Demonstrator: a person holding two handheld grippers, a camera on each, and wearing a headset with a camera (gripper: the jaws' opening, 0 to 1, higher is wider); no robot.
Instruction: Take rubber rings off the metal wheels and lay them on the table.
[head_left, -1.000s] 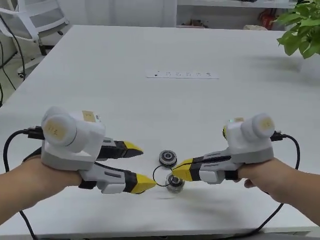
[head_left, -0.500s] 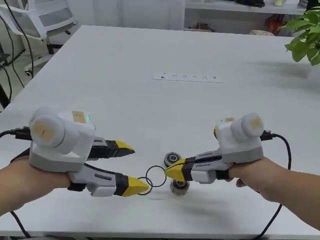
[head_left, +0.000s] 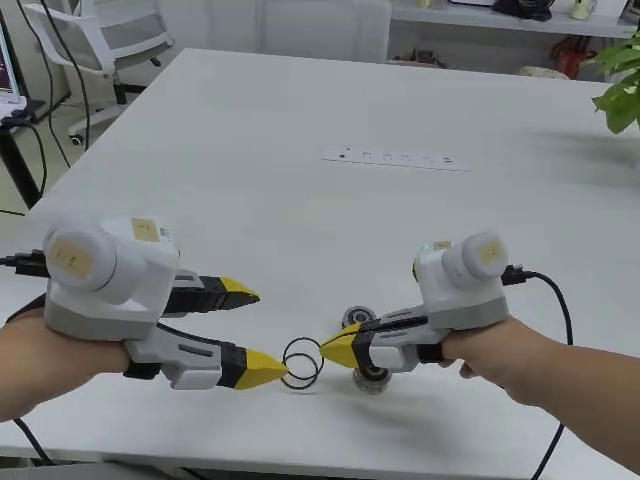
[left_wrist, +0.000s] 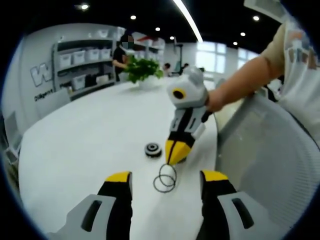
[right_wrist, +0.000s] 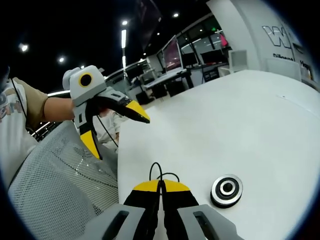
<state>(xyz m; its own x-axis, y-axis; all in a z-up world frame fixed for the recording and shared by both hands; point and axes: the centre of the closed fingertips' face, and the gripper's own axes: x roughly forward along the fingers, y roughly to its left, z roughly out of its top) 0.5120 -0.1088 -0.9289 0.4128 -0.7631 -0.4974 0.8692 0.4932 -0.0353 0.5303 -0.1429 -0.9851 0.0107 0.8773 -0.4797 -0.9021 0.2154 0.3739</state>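
R gripper (head_left: 336, 348): yellow-tipped jaws pressed together, pinching the edge of a thin black rubber ring (head_left: 302, 361). Ring juts out from the tips, low over the white table (head_left: 300, 200). It reads as two overlapping loops, so poss. one twisted ring or two, can't tell. An edge pinch prob. lets the ring be drawn clear and laid flat w/o dragging a wheel along. A small metal wheel (head_left: 372, 379) sits right under the R jaws, part hidden by them. A second metal wheel w/ dark rubber rim (right_wrist: 226, 190) lies just beside, its ring not yet off. L gripper (head_left: 254, 331): jaws spread wide, holding nothing. The ring is ahead between them, lower tip just beside it, prob. placed to steady or take it. White power strip (head_left: 395, 158) lies well apart up the table
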